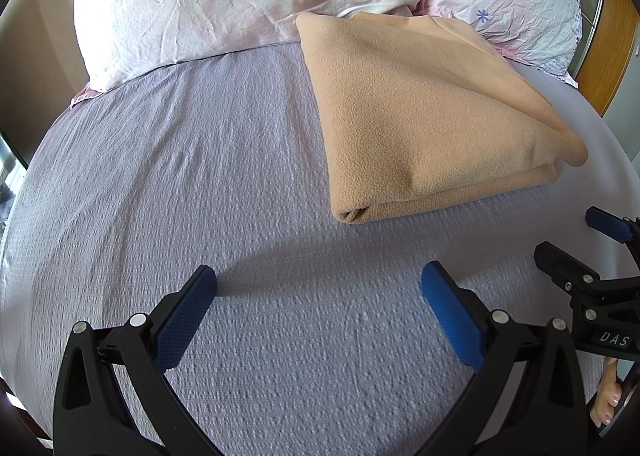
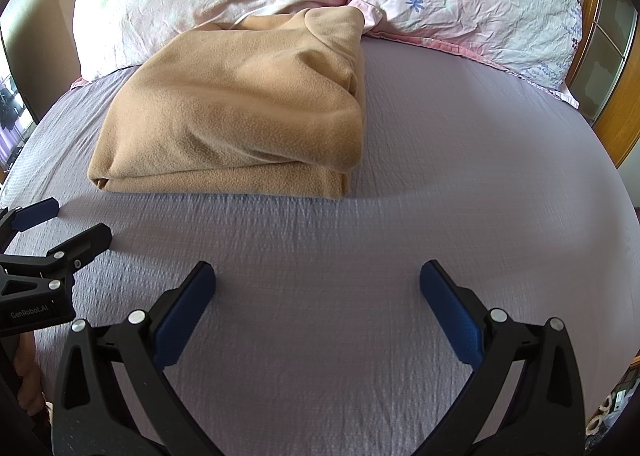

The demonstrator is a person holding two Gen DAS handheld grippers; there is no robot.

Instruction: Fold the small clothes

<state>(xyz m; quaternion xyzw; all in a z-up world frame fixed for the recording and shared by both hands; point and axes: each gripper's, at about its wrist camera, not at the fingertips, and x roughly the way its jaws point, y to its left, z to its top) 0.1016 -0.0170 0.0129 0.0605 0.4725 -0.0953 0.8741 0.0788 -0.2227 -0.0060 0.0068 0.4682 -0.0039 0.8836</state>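
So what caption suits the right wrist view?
Open right tool above lilac bedsheet, facing a folded tan fleece cloth.

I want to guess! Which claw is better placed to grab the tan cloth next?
Probably the right claw: the folded tan cloth lies nearly straight ahead of it. From the left claw it sits off toward the right. Both are open.
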